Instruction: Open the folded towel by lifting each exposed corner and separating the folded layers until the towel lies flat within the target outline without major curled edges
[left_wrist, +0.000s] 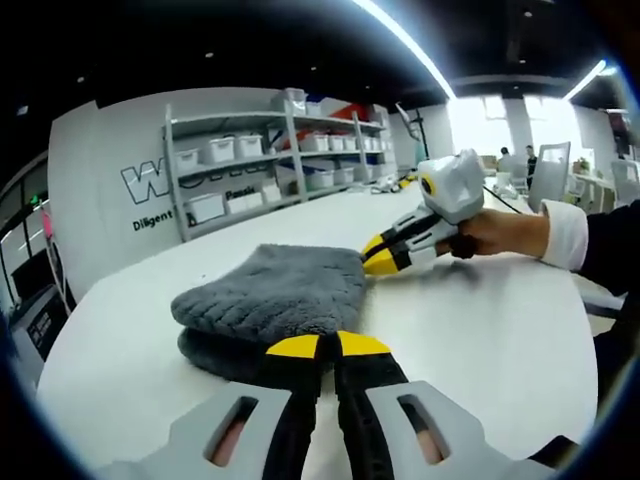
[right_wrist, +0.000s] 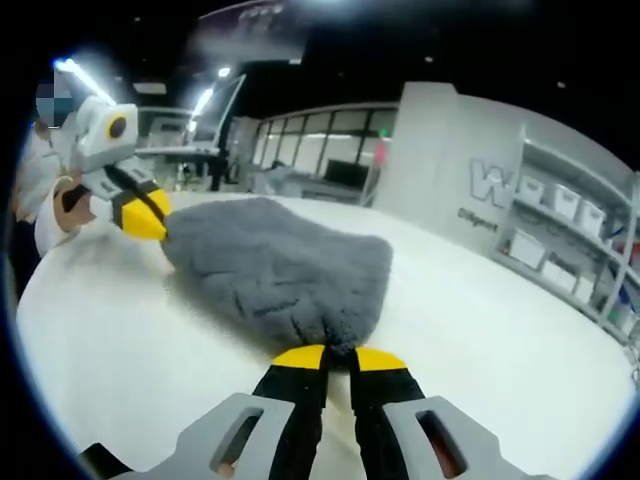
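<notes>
Towel (left_wrist: 275, 300) was hardly begun on: in the left gripper view it lay folded on the white surface (left_wrist: 470, 330), a thick grey pile with two plush layers stacked, and no outline could be made out. The left gripper (left_wrist: 327, 346) had its fingers pressed together on the near edge, apparently pinching it, while the right gripper (left_wrist: 378, 262) met the far corner. In the right gripper view the towel (right_wrist: 280, 265) looked fluffy and rumpled, the right gripper (right_wrist: 338, 356) pinching its near corner, the left gripper (right_wrist: 148, 226) at the far end. All the spreading and flattening seemed left to do.
</notes>
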